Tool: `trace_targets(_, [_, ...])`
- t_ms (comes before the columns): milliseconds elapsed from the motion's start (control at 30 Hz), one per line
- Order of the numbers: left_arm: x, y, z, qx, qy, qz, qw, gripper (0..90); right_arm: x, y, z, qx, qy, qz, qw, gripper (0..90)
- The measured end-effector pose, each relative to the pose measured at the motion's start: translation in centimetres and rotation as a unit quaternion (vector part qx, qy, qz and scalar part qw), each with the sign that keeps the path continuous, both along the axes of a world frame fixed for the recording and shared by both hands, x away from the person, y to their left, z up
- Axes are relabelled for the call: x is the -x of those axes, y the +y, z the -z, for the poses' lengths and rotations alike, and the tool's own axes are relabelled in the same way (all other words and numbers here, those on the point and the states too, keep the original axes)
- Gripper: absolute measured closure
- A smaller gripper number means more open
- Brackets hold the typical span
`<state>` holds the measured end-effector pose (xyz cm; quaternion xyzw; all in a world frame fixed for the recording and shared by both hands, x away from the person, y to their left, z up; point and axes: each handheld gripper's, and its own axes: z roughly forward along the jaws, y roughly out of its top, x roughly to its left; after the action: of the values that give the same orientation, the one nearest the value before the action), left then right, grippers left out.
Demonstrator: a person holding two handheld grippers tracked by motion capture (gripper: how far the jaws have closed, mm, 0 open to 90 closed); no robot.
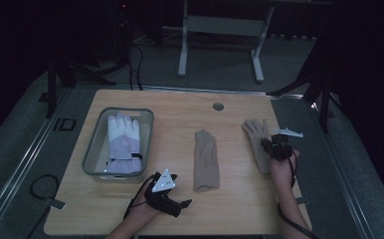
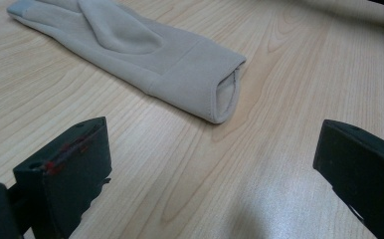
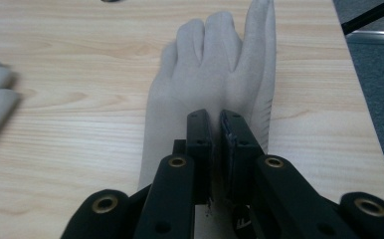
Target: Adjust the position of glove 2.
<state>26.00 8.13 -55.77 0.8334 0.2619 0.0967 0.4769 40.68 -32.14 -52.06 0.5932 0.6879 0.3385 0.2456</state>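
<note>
At the left of the surface (image 1: pixel 180 107) a grey bin (image 1: pixel 93 144) held a white and lavender glove (image 1: pixel 123 144). Just below its near right corner, your left tongs (image 2: pixel 212 164) rested low with jaws wide apart and nothing between them, aimed at the open cuff of the middle beige glove (image 2: pixel 145 55), which lay flat at the centre of the surface, near the tongs but not touching. Further right, a second beige glove (image 3: pixel 210 84) lay flat near the right edge, fingers pointing away from you. Your right tongs (image 3: pixel 216 124) sat over its cuff end, jaws drawn together; whether they pinched fabric could not be told.
</note>
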Motion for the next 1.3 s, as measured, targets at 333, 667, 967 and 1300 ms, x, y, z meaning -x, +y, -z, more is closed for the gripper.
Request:
trace_targets(333, [0.0,0.1,-0.1,0.000,-0.002,0.001,1.0000,1.7,3.8,0.5,-1.7,-0.026,-0.016,0.043,0.9986,83.5])
trace_targets(667, [0.0,0.1,-0.2,-0.004,-0.008,0.001,1.0000,1.8,6.9,0.7,-0.8,-0.024,-0.010,0.076,0.9968,83.2])
trace_targets(967, [-0.2,0.5,-0.2,0.004,-0.003,-0.005,1.0000,1.8,6.5,0.1,1.3,-0.026,0.027,0.080,0.9961,80.2])
trace_targets(1300, [-0.2,0.4,-0.2,0.007,-0.001,-0.004,1.0000,1.8,6.2,0.5,2.5,-0.005,0.043,0.059,0.9974,61.2])
